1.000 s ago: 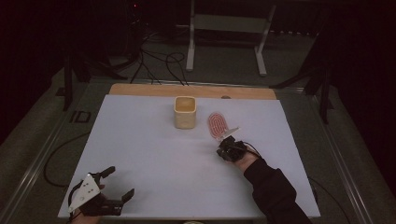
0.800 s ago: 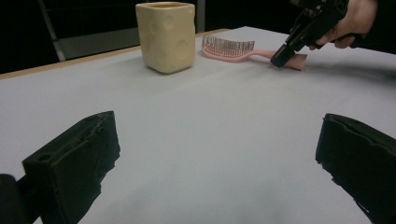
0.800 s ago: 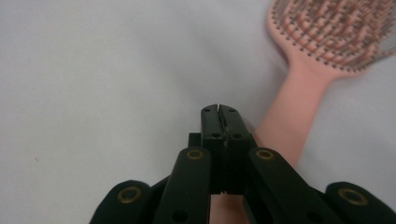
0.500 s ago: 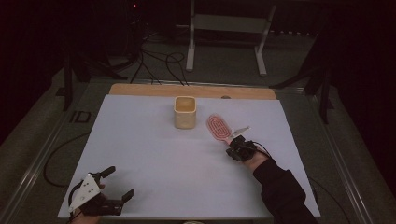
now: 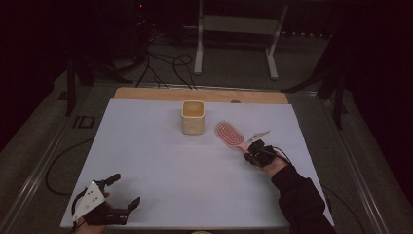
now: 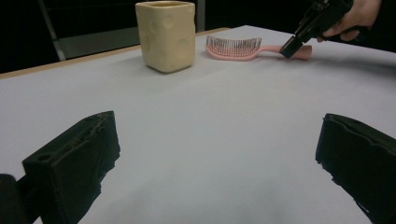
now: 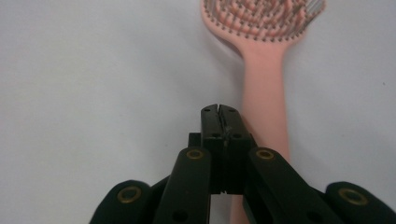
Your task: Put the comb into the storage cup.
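A pink hairbrush [image 5: 230, 134] lies bristles up on the white table sheet [image 5: 160, 161], right of a cream cup [image 5: 193, 117]. Its handle points to the front right. My right gripper [image 5: 250, 156] sits at the handle's end, shut with nothing between its jaws. In the right gripper view the shut tips [image 7: 219, 112] rest just left of the pink handle [image 7: 264, 93]. My left gripper [image 5: 125, 191] is open near the front left corner. Its view looks across bare sheet to the cup [image 6: 166, 35], the hairbrush [image 6: 233, 47] and the right gripper [image 6: 288, 49].
A wooden strip [image 5: 146, 93] runs along the table's far edge. Beyond it on the floor are cables [image 5: 165, 61] and a metal stand [image 5: 236, 29]. A cable [image 5: 58, 158] trails off the table's left side.
The right hand has moved right and toward the front. The hairbrush has swung with it, so its handle now points to the front right. The left gripper has stayed put.
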Tool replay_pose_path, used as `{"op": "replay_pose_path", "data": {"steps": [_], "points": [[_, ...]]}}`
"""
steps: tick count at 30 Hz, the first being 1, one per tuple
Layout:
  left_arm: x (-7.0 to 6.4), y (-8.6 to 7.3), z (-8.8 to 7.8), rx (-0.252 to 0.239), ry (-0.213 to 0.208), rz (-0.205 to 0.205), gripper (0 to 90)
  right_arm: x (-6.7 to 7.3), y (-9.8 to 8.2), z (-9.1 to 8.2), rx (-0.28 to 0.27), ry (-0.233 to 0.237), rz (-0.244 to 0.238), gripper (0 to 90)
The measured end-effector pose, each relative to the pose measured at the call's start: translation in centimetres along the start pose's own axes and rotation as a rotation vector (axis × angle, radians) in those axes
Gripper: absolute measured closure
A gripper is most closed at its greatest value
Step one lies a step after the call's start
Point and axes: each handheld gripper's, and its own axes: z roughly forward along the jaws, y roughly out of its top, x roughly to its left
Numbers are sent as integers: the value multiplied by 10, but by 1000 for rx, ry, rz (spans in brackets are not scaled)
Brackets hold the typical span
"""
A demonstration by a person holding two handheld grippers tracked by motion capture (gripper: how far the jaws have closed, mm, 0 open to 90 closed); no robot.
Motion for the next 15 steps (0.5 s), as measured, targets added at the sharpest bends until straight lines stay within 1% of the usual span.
{"op": "replay_pose_path", "data": {"steps": [2, 5, 8, 12, 14, 15], "points": [[0, 0, 0, -2, 0, -4, 4, 1, 1, -2, -12, 5, -16, 900], [0, 0, 0, 1, 1, 0, 4, 1, 3, -6, -25, 17, -17, 900], [0, 0, 0, -2, 0, -5, 4, 1, 6, -12, -35, 27, -36, 896], [0, 0, 0, -2, -1, -3, 4, -1, 10, -18, -31, 21, -40, 815], [0, 0, 0, -2, -1, -4, 4, -1, 13, -21, -20, 34, -45, 736], [0, 0, 0, 0, -1, -1, 4, -1, 14, -22, -8, 38, -55, 707]]}}
